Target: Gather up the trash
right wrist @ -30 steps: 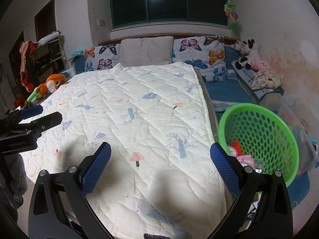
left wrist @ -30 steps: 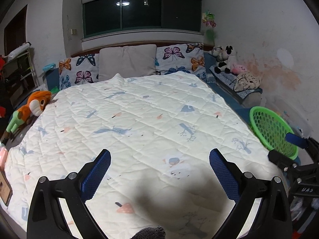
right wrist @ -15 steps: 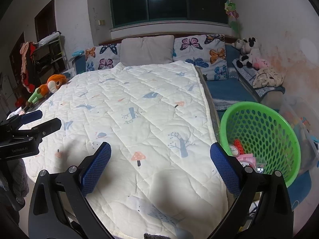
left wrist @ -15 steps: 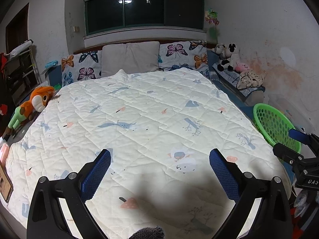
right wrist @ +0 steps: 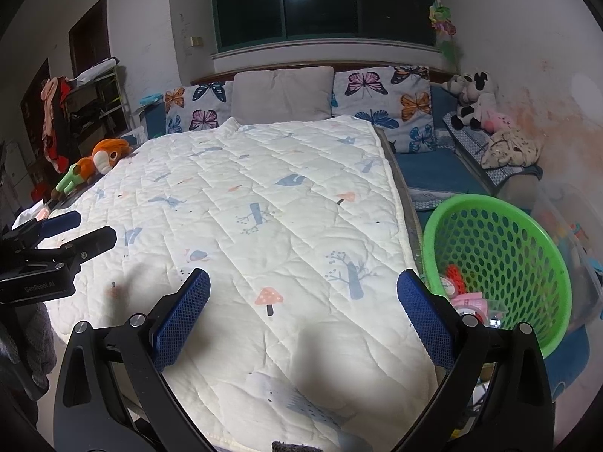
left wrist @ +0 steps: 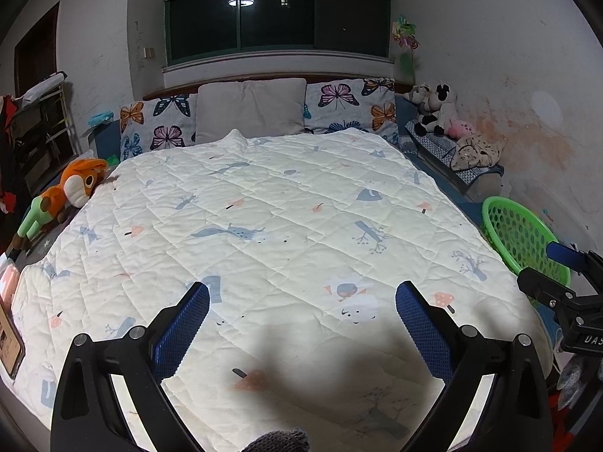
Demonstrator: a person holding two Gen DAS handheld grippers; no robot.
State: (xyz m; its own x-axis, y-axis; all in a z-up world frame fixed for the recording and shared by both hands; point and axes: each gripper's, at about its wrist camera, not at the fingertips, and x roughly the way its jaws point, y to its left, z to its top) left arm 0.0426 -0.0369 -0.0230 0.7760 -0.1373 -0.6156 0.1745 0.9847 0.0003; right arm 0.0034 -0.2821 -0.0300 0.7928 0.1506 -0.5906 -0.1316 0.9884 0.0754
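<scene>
A green perforated basket (right wrist: 501, 260) stands on the floor at the bed's right side, with pink and red wrappers (right wrist: 465, 297) at its bottom. Part of the same basket (left wrist: 524, 237) shows at the right in the left wrist view. My left gripper (left wrist: 301, 324) hangs open over the foot of the white quilt (left wrist: 271, 226), holding nothing. My right gripper (right wrist: 301, 320) is open too, above the quilt's right front corner, its right finger close to the basket rim. Each gripper shows at the edge of the other's view. No loose trash shows on the quilt.
Butterfly pillows (left wrist: 350, 107) and a grey pillow (left wrist: 250, 107) line the headboard. An orange plush toy (left wrist: 69, 192) lies at the bed's left edge, more plush toys (right wrist: 475, 103) on a bench right. A cluttered shelf (right wrist: 90, 113) stands far left. A clear bin (right wrist: 569, 226) sits behind the basket.
Both grippers have drawn back and risen slightly from the bed, so more of the quilt and room shows. Both stayed open and empty.
</scene>
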